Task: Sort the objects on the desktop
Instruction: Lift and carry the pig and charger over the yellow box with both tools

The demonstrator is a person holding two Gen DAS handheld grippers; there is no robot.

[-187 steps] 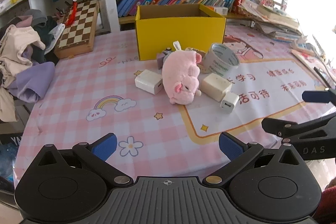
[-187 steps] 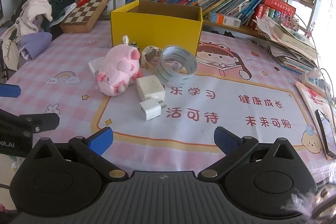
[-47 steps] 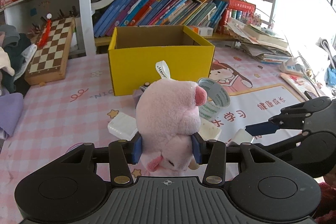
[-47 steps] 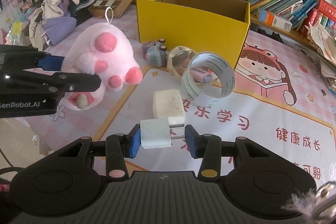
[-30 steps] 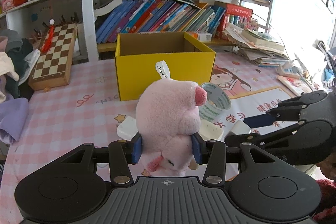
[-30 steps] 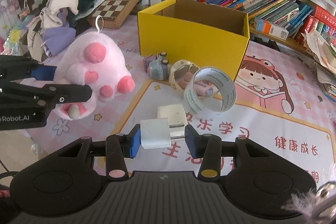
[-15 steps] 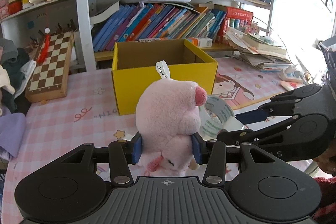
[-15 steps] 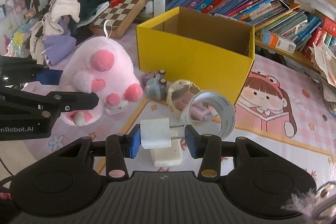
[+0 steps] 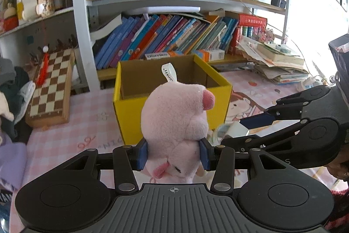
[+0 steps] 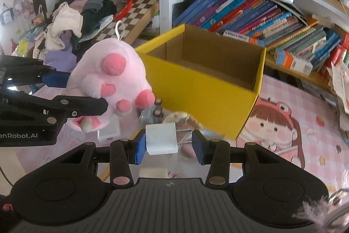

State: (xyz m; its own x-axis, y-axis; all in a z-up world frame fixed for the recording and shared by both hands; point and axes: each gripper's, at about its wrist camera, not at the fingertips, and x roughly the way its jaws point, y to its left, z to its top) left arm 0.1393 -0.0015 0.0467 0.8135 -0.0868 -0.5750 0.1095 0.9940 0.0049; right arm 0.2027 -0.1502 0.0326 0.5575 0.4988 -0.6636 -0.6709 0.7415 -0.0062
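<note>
A bookshelf (image 9: 165, 36) packed with leaning colourful books runs along the back wall, above a bench (image 10: 305, 145) covered in a pink checked cloth with a cartoon girl printed on it. A pile of clothes (image 10: 72, 14) lies at the far left, with a wooden chessboard (image 9: 51, 88) propped beside it. A yellow cardboard box (image 10: 209, 84) stands open-topped on the bench in front of the books; its brown inside looks bare. A pink plush pig (image 9: 176, 121) is held up in the air just in front of the box, pinched at its lower body by the left gripper (image 9: 173, 154), whose blue pads press into the soft fur on both sides. A white loop tag sticks up from the pig's top. To its right, the right gripper (image 10: 169, 145) holds a small white plug adapter (image 10: 161, 138), also lifted off the bench near the box's front wall; one pad touches the adapter's body and the other meets its metal prongs. Small items lie blurred on the bench below
</note>
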